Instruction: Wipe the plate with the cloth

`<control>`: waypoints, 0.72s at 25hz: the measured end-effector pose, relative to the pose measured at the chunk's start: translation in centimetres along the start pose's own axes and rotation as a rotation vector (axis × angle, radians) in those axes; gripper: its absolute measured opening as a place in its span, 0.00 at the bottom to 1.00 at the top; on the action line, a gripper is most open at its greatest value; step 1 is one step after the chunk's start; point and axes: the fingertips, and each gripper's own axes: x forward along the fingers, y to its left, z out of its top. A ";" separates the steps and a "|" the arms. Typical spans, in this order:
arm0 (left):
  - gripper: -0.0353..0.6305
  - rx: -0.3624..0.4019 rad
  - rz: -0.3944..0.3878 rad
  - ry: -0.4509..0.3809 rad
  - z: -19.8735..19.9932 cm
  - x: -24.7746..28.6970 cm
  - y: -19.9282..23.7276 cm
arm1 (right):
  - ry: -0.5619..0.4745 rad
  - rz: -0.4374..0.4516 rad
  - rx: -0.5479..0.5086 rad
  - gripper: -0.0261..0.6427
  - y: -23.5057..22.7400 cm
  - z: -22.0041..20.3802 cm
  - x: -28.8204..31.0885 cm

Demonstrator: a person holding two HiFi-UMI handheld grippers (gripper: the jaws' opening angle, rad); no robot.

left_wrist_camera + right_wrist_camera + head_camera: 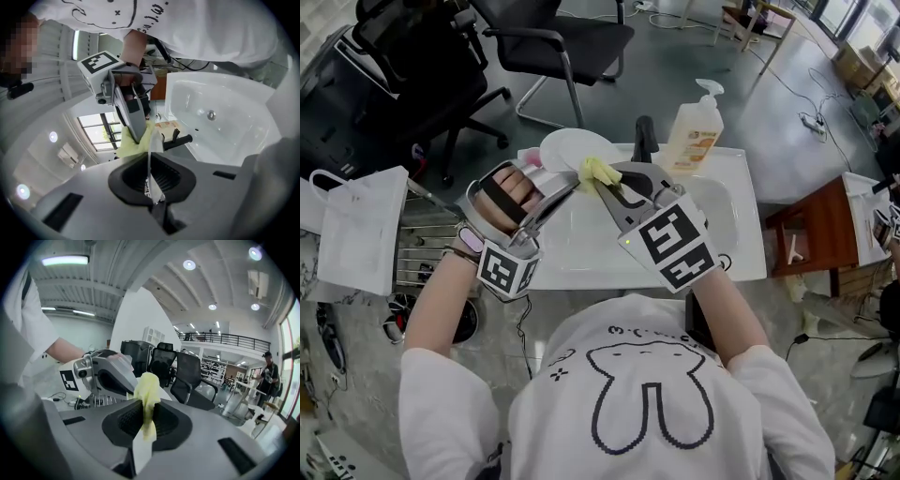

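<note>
Over the white sink (741, 220) my left gripper (570, 187) is shut on the rim of a white plate (567, 148), which stands tilted on edge. In the left gripper view the plate (151, 159) runs edge-on between the closed jaws (151, 180). My right gripper (604, 184) comes in from the right, shut on a yellow cloth (598, 171) that touches the plate's near rim. The right gripper view has the cloth (146, 390) bunched between its jaws (144, 425), with the left gripper's body (103, 373) just behind it. A white strip shows under the cloth; I cannot tell what it is.
A soap pump bottle (694, 131) and a black faucet (645, 139) stand at the sink's back edge. A white bag (361, 230) and a wire rack (427, 248) are at the left, office chairs (562, 47) behind, and a wooden table (816, 230) at the right.
</note>
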 end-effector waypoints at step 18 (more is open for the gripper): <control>0.08 0.075 0.026 -0.011 0.4 -1.2 1.1 | 0.202 -0.161 -0.053 0.11 -6.5 -4.7 2.4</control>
